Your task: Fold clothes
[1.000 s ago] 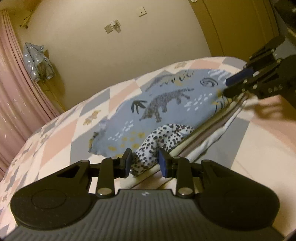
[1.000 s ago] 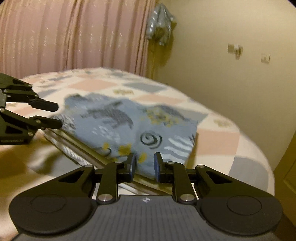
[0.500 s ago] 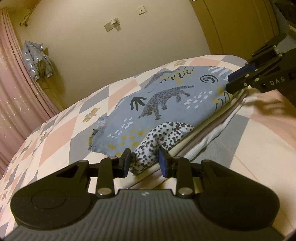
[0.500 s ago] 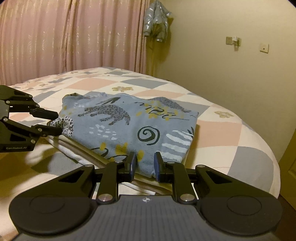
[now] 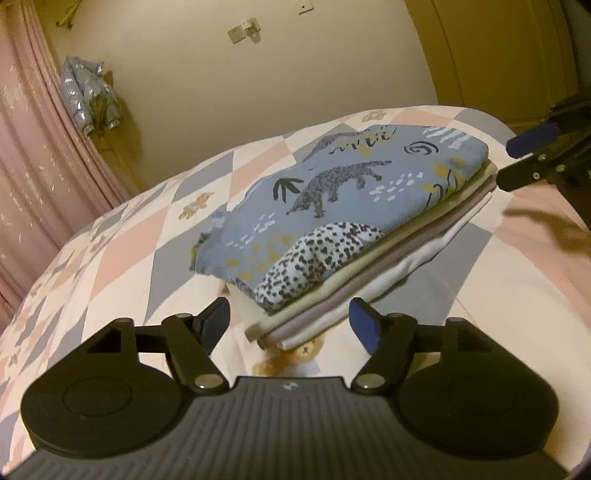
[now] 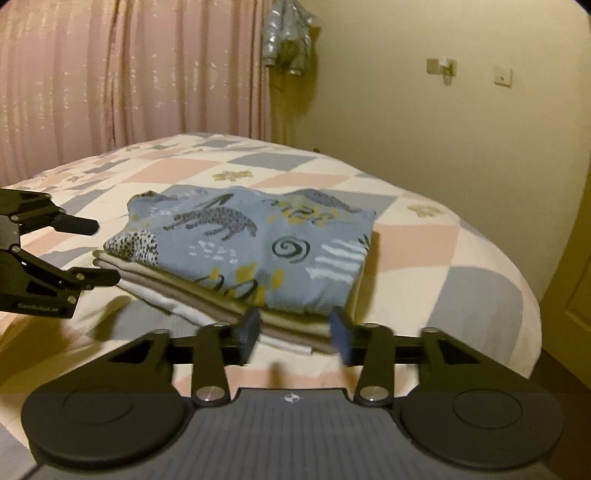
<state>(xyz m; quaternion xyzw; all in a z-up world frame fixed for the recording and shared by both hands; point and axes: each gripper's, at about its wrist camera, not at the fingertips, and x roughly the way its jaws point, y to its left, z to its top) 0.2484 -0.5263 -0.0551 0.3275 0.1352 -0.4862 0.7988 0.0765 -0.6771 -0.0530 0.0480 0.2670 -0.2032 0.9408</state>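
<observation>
On the checked bedspread (image 6: 476,266) sits a neat stack of folded clothes (image 5: 373,273) — pale layers below, a blue leopard-print garment (image 6: 266,243) lying on top. The left gripper (image 5: 290,319) has just been opening; its jaws now stand wide at the stack's near corner, pads clear of the cloth. The right gripper (image 6: 295,330) has been opening too — its fingers flank the other corner's edge, blurred, not pinching it. A silver jacket (image 6: 288,35) hangs beside the pink curtain (image 6: 129,74).
</observation>
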